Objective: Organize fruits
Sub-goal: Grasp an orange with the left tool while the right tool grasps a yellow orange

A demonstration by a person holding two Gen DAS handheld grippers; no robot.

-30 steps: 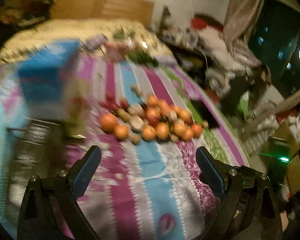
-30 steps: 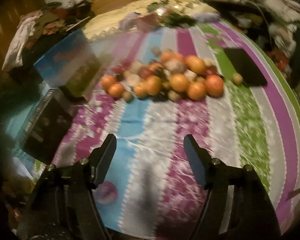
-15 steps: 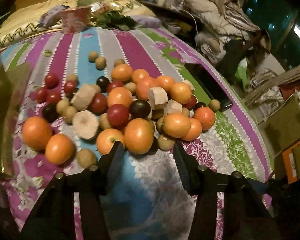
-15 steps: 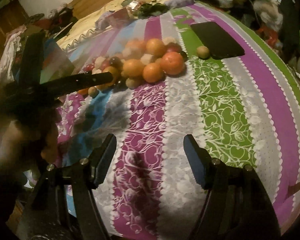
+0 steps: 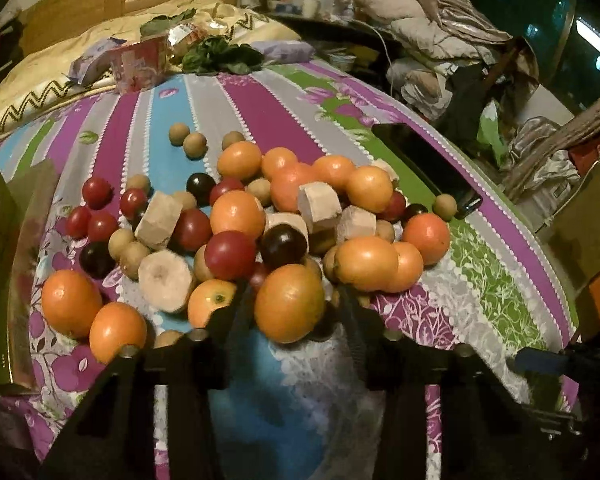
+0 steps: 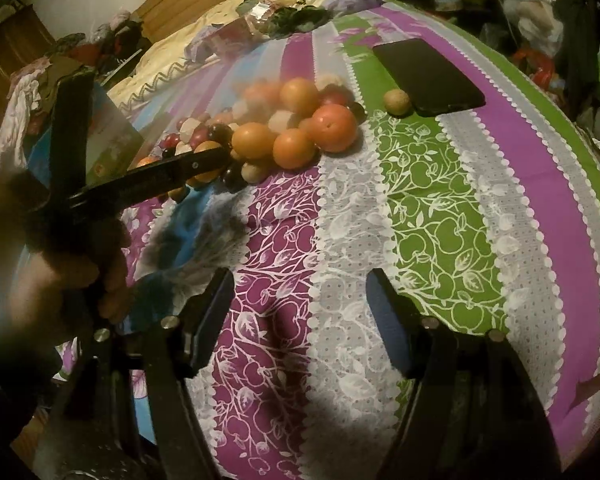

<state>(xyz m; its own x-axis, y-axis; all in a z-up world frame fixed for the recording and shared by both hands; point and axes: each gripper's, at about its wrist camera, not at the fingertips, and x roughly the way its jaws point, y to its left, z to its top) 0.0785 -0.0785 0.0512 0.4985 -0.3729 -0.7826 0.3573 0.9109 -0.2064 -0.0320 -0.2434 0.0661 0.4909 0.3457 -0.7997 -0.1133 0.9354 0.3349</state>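
A pile of fruit (image 5: 260, 216) lies on the striped cloth (image 5: 284, 420): oranges, red and dark plums, small brown longans and pale cut chunks. My left gripper (image 5: 290, 292) is at the pile's near edge, and its jaws are closing on either side of one orange (image 5: 290, 306). A slim gap still shows at the right finger (image 5: 350, 312). In the right wrist view the pile (image 6: 296, 128) sits far left, with the left gripper's finger (image 6: 180, 170) reaching into it. My right gripper (image 6: 300, 292) hovers over bare cloth, jaws closing slightly with nothing between them.
A black phone (image 5: 424, 164) (image 6: 428, 76) lies right of the pile, a lone longan (image 6: 397, 101) beside it. A green box (image 5: 4, 260) stands at the left edge. A pink packet (image 5: 140, 64) and leafy greens (image 5: 220, 56) lie beyond. A hand (image 6: 60, 280) holds the left gripper.
The left gripper dropped forward to the pile and narrowed its jaws around the front orange. The right gripper shifted right over the cloth and its jaws came in a little.
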